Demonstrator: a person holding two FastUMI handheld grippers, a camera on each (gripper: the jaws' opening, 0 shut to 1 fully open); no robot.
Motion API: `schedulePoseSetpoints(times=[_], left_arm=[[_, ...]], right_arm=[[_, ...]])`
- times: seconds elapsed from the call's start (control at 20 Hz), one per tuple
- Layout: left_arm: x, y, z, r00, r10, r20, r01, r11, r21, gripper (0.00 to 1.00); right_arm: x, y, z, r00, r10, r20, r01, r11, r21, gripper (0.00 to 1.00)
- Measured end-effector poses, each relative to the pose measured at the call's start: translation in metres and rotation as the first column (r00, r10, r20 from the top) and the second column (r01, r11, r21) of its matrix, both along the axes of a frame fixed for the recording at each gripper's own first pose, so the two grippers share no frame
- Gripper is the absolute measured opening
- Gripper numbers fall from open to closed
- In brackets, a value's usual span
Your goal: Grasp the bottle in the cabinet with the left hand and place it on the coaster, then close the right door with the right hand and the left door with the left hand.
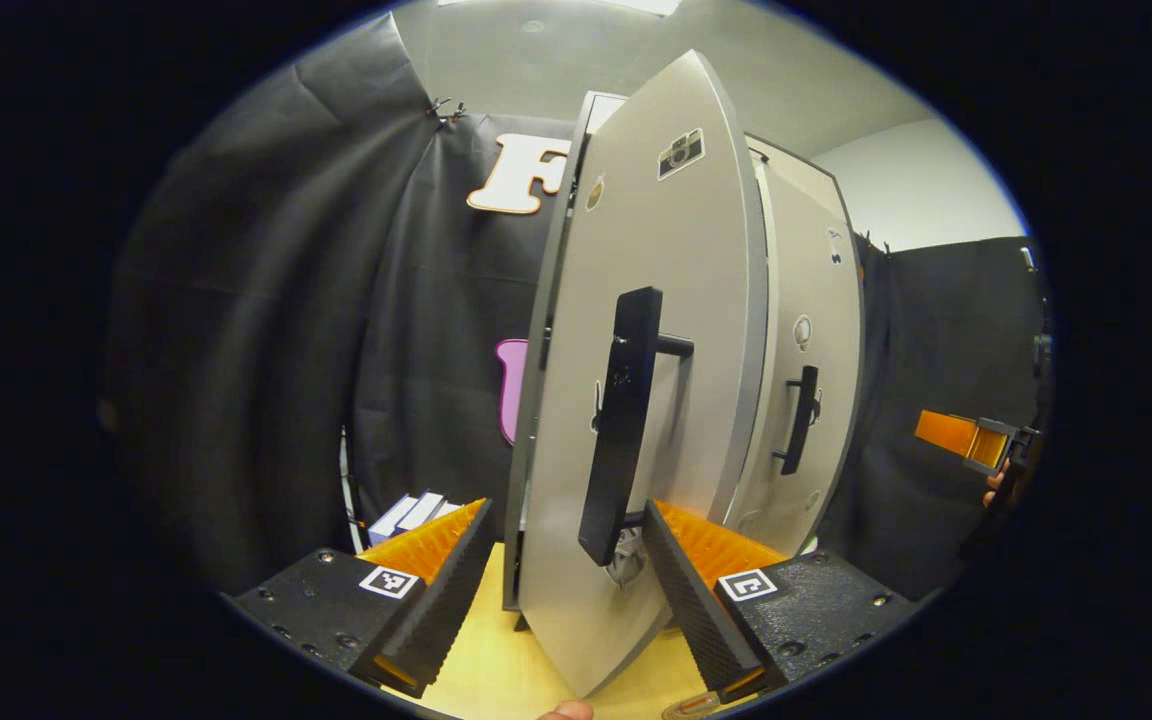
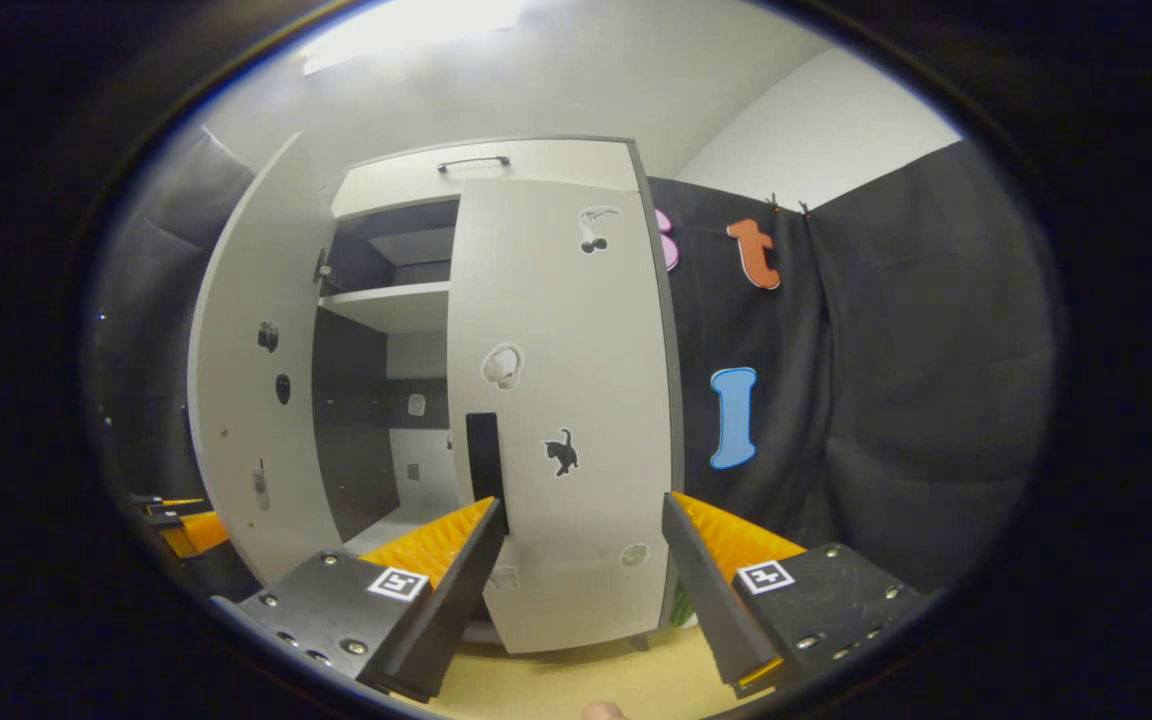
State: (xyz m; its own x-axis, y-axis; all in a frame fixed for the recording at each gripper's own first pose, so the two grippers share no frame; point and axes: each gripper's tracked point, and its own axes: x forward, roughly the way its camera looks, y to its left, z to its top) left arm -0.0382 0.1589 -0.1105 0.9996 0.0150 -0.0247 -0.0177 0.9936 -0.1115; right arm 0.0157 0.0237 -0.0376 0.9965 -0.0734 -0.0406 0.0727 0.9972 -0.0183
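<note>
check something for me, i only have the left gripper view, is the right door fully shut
Observer: Yes. In the right gripper view the right door lies flush against the cabinet.
Operator: how far open is the left one
Observer: The left door stands wide open, baring a shelf inside.
Operator: and the right gripper
Observer: The right gripper is open, facing the right door and gripping nothing.

Each hand-held gripper (image 1: 566, 590) (image 2: 581, 590) has ribbed fingers, screwed black mounts and square black-and-white markers.
</note>
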Motion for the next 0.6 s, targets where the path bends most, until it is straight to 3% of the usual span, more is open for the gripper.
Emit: schedulePoseSetpoints(times=[0.2,0.35,0.5,0.6], left_arm=[[0.008,-0.013,0.000,1.000,-0.031,-0.001,0.031,0.999,0.008,0.93],[0.013,-0.022,0.000,0.999,-0.050,0.001,0.050,0.998,0.029,0.93],[0.018,-0.031,-0.002,0.998,-0.066,-0.001,0.066,0.998,0.012,0.93],[0.024,-0.039,-0.003,0.997,-0.080,-0.004,0.079,0.997,-0.004,0.94]], right_arm=[[-0.007,-0.015,0.003,0.999,-0.033,0.002,0.033,0.999,-0.013,1.00],[-0.008,-0.025,0.003,0.999,-0.046,0.004,0.046,0.999,-0.016,0.92],[-0.011,-0.034,0.007,0.998,-0.064,0.006,0.064,0.998,-0.028,0.96],[-0.011,-0.041,0.008,0.997,-0.073,0.006,0.073,0.997,-0.029,0.92]])
